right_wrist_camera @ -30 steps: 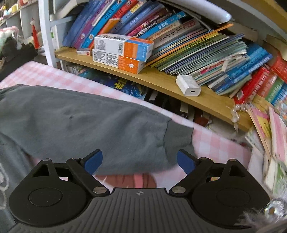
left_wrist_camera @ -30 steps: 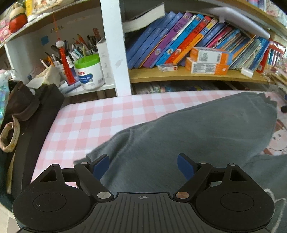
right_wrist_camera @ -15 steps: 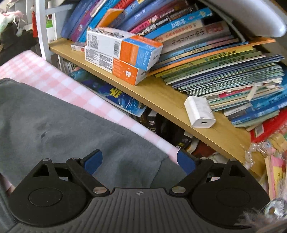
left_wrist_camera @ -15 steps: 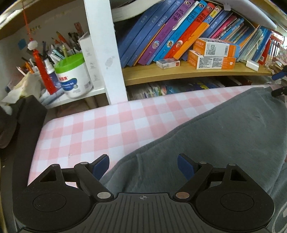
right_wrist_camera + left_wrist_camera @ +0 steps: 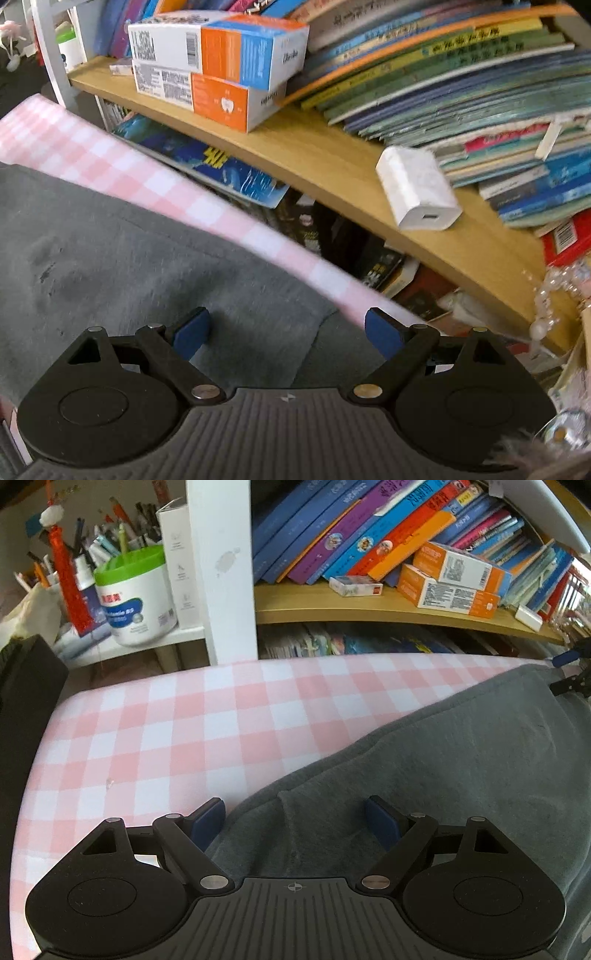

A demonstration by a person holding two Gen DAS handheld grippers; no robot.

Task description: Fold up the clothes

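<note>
A grey garment (image 5: 461,760) lies spread on a pink-and-white checked surface (image 5: 177,731). In the left wrist view my left gripper (image 5: 295,821) stands open low over the garment's ribbed left end, which lies between the blue pads (image 5: 208,819). Through the right wrist camera the same grey garment (image 5: 110,251) reaches its ribbed cuff end (image 5: 328,343), and my right gripper (image 5: 286,332) is open around that end near the far edge of the checked surface (image 5: 110,166). The tips of the right gripper (image 5: 570,672) also show at the left view's right edge.
A wooden bookshelf (image 5: 369,613) packed with books and orange boxes (image 5: 450,579) runs right behind the surface. A white post (image 5: 221,568), a green-lidded tub (image 5: 135,594) and a pen holder stand back left. A white charger (image 5: 417,188) sits on the shelf (image 5: 332,158).
Both grippers have moved forward and down toward the garment's two ends; the shelf looms larger in both views. Both stay open.
</note>
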